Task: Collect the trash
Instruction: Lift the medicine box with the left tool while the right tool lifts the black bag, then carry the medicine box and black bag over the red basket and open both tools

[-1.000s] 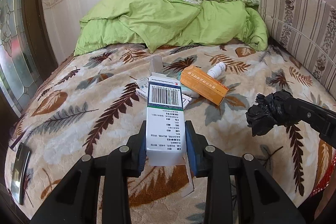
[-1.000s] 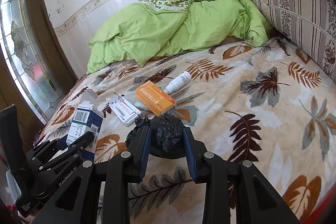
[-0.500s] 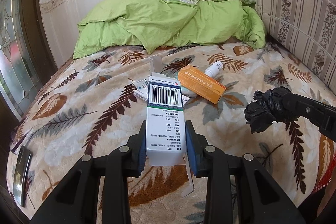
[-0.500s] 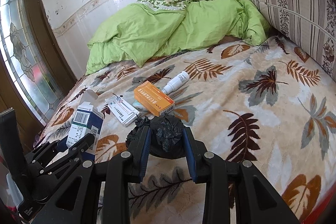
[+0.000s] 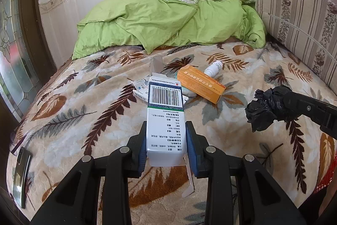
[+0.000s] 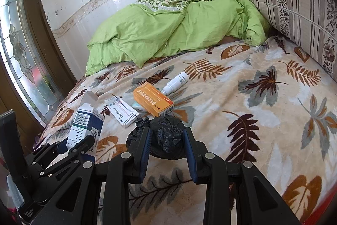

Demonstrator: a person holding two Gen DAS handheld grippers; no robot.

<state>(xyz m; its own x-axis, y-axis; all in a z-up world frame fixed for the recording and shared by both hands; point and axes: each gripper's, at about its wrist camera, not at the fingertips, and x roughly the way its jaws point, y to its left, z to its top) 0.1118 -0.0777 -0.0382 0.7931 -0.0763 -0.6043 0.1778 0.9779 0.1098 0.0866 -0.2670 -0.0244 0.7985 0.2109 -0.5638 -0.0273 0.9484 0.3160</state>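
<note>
My left gripper (image 5: 166, 140) is shut on a white and blue medicine box (image 5: 165, 117) with a barcode and an open top flap, held above the bed. It also shows in the right wrist view (image 6: 85, 125). My right gripper (image 6: 167, 138) is shut on a crumpled black plastic bag (image 6: 166, 136), which also shows in the left wrist view (image 5: 265, 107). On the blanket lie an orange box (image 6: 153, 101), a white bottle (image 6: 175, 82), a flat white box (image 6: 122, 112) and a small pale packet (image 6: 138, 107).
A leaf-patterned blanket (image 6: 252, 119) covers the bed. A green duvet (image 6: 168, 33) is bunched at the far end. A striped cushion (image 6: 299, 1) stands at the right. A dark phone (image 5: 21, 174) lies near the bed's left edge. A stained-glass door (image 6: 23, 64) is at the left.
Both grippers have drawn back a little from the bed, each keeping its hold. The items on the blanket have not moved.
</note>
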